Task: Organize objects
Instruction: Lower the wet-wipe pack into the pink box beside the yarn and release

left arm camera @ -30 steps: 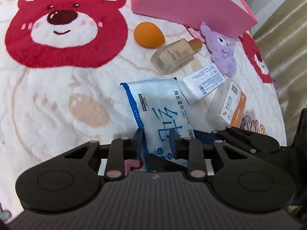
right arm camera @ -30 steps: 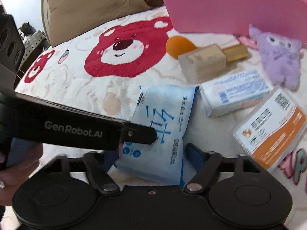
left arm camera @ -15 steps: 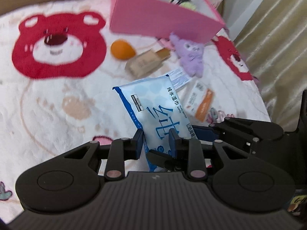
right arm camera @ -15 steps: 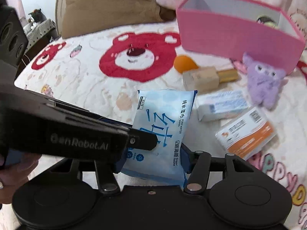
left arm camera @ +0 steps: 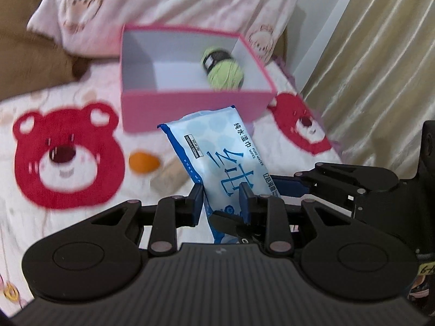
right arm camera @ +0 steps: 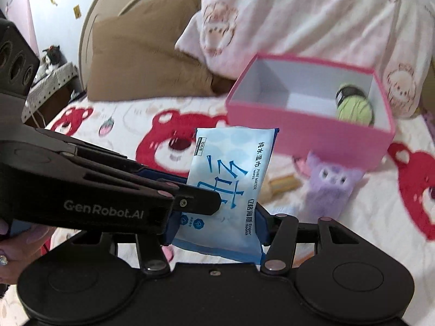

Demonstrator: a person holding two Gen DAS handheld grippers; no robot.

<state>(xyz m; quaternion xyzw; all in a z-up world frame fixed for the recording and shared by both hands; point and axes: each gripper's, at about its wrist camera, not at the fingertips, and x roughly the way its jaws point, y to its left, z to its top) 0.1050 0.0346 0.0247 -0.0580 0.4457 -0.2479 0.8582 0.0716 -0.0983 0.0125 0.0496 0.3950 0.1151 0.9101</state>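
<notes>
A blue pack of wet wipes (left arm camera: 220, 152) is held upright in the air by both grippers. My left gripper (left arm camera: 221, 203) is shut on its lower end. My right gripper (right arm camera: 217, 225) is shut on the same pack (right arm camera: 231, 179), with the left gripper's finger crossing in from the left. Beyond the pack stands an open pink box (left arm camera: 190, 103) with a green ball of yarn (left arm camera: 224, 72) inside; the box also shows in the right wrist view (right arm camera: 307, 133).
On the bear-print blanket (left arm camera: 65, 152) lie an orange sponge egg (left arm camera: 142, 161), a beige bottle (left arm camera: 168, 178) and a purple plush toy (right arm camera: 331, 187). Pillows (right arm camera: 299, 13) lie behind the box. A curtain (left arm camera: 380, 54) hangs at the right.
Both grippers have lifted the wipes pack off the blanket and raised it toward the pink box. The box's inside has come into view.
</notes>
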